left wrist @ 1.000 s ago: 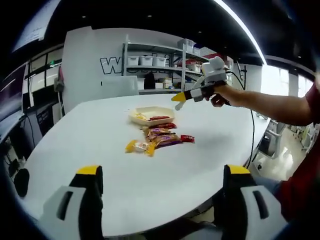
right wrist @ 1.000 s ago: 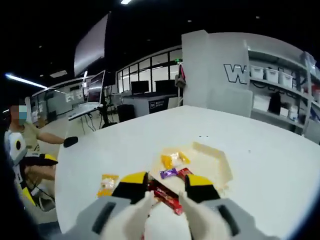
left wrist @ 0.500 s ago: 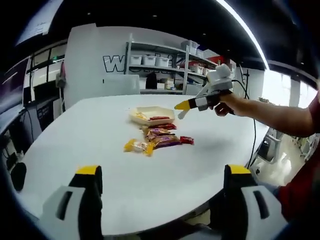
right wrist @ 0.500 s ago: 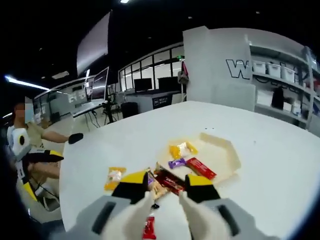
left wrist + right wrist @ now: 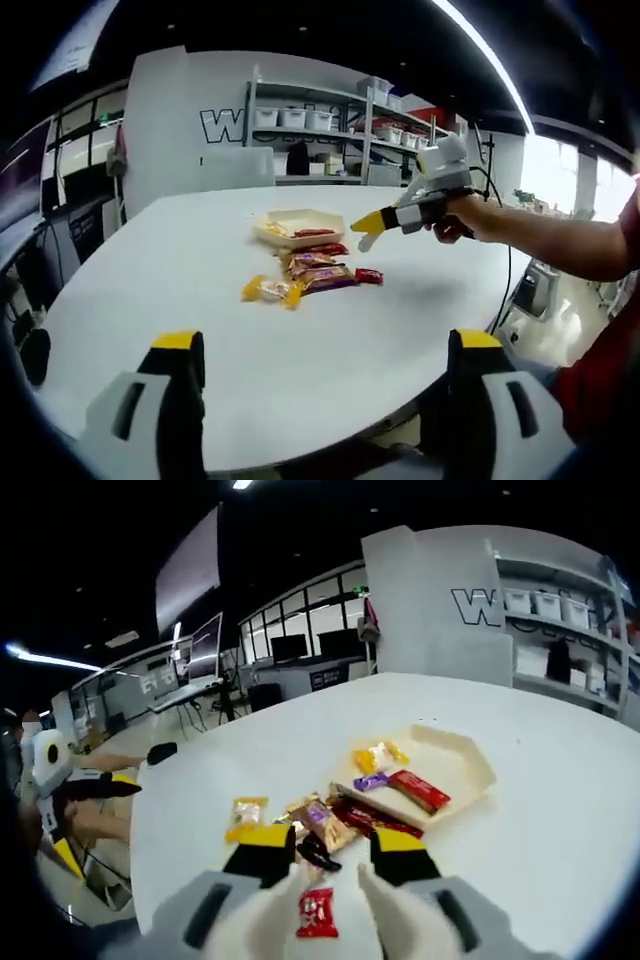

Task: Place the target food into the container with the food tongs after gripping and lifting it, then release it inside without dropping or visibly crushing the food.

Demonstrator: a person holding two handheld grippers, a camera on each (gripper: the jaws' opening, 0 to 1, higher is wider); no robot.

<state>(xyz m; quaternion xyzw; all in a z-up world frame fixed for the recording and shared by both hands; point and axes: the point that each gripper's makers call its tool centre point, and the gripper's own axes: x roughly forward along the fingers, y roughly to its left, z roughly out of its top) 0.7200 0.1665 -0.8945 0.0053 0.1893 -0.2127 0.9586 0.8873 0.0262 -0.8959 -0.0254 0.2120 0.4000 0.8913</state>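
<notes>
Both the left gripper [image 5: 320,400] and right gripper [image 5: 330,865] stood open and empty; the red snack [image 5: 317,914] was probably light, crinkly and slippery, best pinched across its flat middle.

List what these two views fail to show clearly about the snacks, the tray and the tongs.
- Wrapper print on the snack pile: too small in the left gripper view, blurred in the right gripper view.
- Red packet: partly covered by the white tongs in the right gripper view.
- Tray contents: too small to count in the left gripper view.
- Right gripper: jaw gap unreadable, side-on in the left gripper view.
</notes>
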